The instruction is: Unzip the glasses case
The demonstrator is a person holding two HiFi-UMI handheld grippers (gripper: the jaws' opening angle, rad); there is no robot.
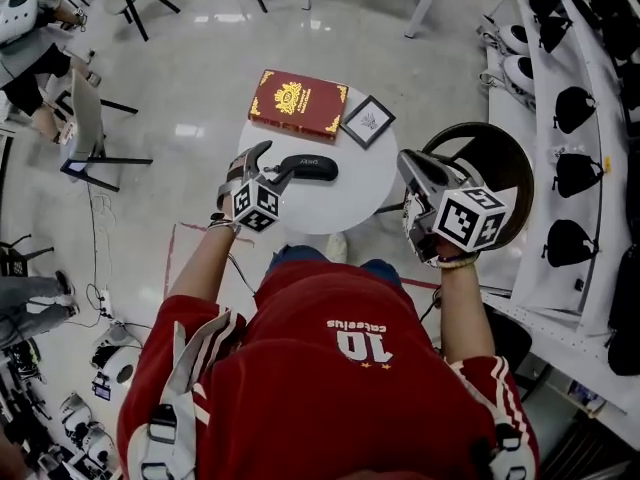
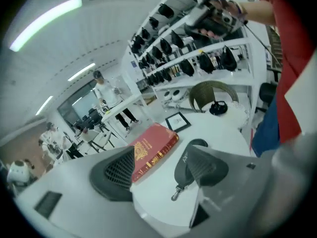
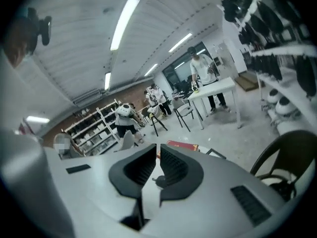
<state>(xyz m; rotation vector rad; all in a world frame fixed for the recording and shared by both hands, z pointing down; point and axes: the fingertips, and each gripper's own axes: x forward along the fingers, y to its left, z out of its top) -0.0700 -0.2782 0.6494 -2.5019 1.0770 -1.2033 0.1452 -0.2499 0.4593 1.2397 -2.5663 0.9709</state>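
Left hand-held gripper (image 1: 272, 162) hung released and empty above the near-left part of the round white surface (image 1: 355, 198), jaws wide apart. The black glasses case (image 1: 312, 167) lay flat on the surface just beyond it and to its right, nearer the person than a red book (image 1: 298, 103). The right hand-held gripper (image 1: 412, 163), clenched on nothing, was off the surface's right edge, apart from the case.

black oblong glasses case (image 1: 308, 168) lies flat on the round white table (image 1: 352, 204), near its middle.
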